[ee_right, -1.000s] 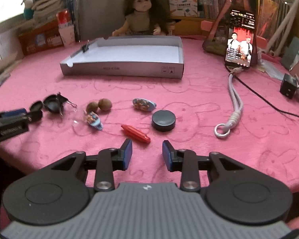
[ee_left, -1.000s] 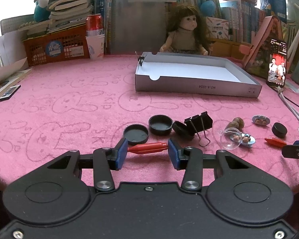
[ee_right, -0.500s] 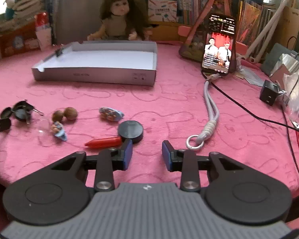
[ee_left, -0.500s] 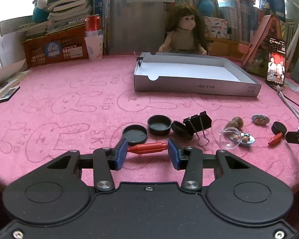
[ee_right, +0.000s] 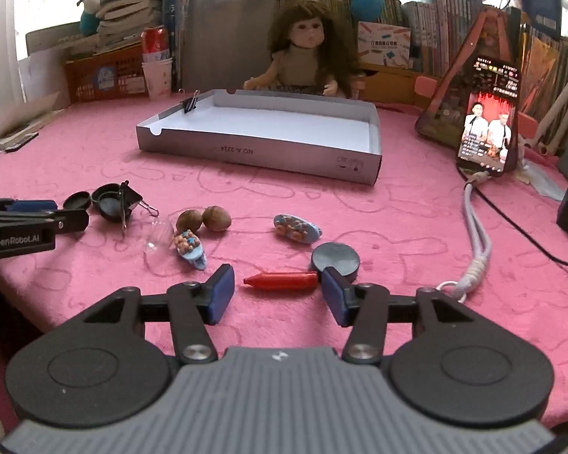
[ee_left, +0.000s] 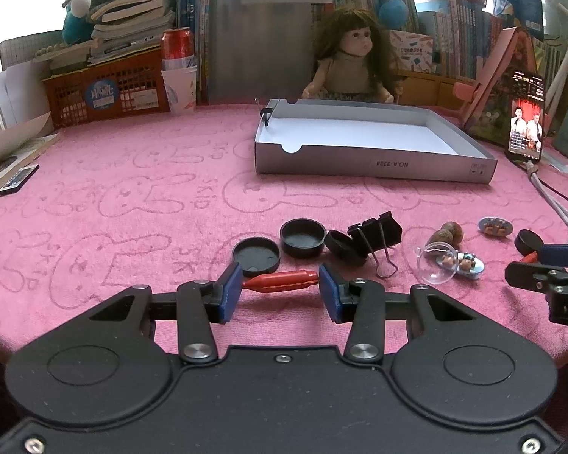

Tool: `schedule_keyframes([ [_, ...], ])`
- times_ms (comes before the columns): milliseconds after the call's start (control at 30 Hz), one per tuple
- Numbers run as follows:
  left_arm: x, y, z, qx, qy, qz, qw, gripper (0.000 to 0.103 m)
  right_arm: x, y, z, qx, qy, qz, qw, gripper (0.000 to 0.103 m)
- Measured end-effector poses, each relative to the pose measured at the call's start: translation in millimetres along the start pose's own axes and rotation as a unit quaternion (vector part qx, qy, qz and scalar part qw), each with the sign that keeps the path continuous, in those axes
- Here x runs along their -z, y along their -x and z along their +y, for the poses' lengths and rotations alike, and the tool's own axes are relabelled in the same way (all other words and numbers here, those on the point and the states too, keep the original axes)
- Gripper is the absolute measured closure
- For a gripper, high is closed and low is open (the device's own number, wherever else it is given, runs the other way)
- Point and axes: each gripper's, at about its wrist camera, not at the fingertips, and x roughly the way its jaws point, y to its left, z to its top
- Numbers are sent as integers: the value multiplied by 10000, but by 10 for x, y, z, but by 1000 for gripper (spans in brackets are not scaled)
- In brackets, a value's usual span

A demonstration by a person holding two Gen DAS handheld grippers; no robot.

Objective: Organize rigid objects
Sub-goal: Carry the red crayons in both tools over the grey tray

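The left wrist view is showing three round black plastic caps clustered on the pink bunny-print table cloth [ee_left: 94, 189]: a shallow cap [ee_left: 256, 256] nearest, a deeper cap [ee_left: 303, 237] behind it, and a third tilted cap [ee_left: 341, 244] touching one black metal binder clip [ee_left: 378, 232]. One clear plastic dome [ee_left: 435, 268] is lying beside a small blue oval charm [ee_left: 465, 265], with two brown nuts [ee_left: 448, 232] and a second blue oval charm [ee_left: 495, 226] behind. One grey cardboard tray with a white floor [ee_left: 371, 164] is sitting farther back, apart from the small items. The left gripper [ee_left: 280, 287] is standing wide, its blue pads bracketing one red crayon-shaped piece [ee_left: 280, 281] that is lying crosswise between them; the left pad is touching its tip, though I cannot tell whether the right pad is touching it. The tool is lying low and level over the near table edge. The right wrist view is showing a second red crayon-shaped piece [ee_right: 282, 280] lying crosswise between the wide-spread pads of the right gripper [ee_right: 277, 289], its flat end touching the right pad and a gap showing at its pointed end. A fourth round black cap [ee_right: 335, 260] is sitting just behind that pad. This tool is likewise lying low and level, pointing toward the tray.
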Motion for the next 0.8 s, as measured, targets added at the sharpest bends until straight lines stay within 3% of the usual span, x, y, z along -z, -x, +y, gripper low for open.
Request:
schedule_keyframes([
  [267,-3,7,-42,24,-62,-10,10000,61,16,-62,33,86,106,-60,9999,30],
  [367,-5,8,-54,42,-88,-11,10000,61,26,-65,33,34,102,-25,9999,52],
  [800,-228,41,-101,145,-160,-287,9994,61,-206,-7,-46,142,-357,-121,9992,54],
])
